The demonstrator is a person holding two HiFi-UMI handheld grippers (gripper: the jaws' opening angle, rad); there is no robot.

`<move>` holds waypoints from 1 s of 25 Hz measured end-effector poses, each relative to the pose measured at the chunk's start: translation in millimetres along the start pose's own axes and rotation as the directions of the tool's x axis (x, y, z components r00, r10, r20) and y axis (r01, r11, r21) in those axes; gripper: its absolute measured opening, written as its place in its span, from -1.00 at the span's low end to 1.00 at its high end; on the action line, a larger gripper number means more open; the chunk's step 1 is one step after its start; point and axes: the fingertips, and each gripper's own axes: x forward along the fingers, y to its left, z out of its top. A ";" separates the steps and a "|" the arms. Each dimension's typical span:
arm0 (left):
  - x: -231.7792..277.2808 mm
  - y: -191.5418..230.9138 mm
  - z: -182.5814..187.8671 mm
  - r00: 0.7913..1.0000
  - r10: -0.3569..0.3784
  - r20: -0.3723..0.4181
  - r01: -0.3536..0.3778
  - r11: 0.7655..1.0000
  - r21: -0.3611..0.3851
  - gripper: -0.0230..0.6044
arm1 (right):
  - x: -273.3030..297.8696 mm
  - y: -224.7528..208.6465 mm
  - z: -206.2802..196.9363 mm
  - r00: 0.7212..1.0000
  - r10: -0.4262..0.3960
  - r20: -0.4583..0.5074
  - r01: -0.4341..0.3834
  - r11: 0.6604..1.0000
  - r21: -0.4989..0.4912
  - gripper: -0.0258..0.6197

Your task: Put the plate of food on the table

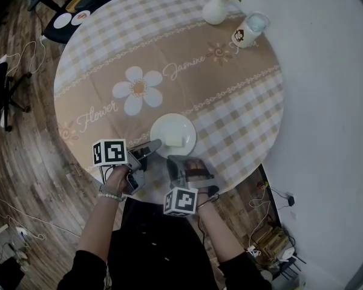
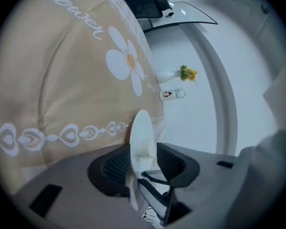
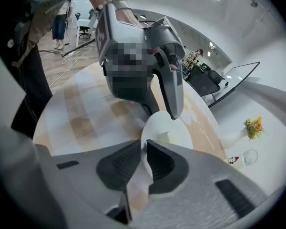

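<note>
While the right hand-held gripper point(image 3: 144, 152) clamps the plate point(image 1: 168, 127) on the table point(image 1: 230, 89), the left hand-held gripper point(image 2: 144, 162) straddles it, open.

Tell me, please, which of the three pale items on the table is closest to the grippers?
The flat plate holding a pale block of food; the vase and the cup stand far beyond it.

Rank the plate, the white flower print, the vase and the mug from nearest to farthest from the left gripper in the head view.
1. plate, near edge; its rim sits between the jaws of the left gripper.
2. white flower print, mid-table, beyond the plate to the left.
3. vase and mug, far edge: too close to call.
</note>
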 end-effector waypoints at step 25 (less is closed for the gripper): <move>-67.6 -57.0 28.8 0.960 0.067 0.272 -0.223 0.773 0.594 -0.91 | -38.2 -30.2 30.0 0.961 -0.059 0.272 -0.070 0.894 0.442 -0.88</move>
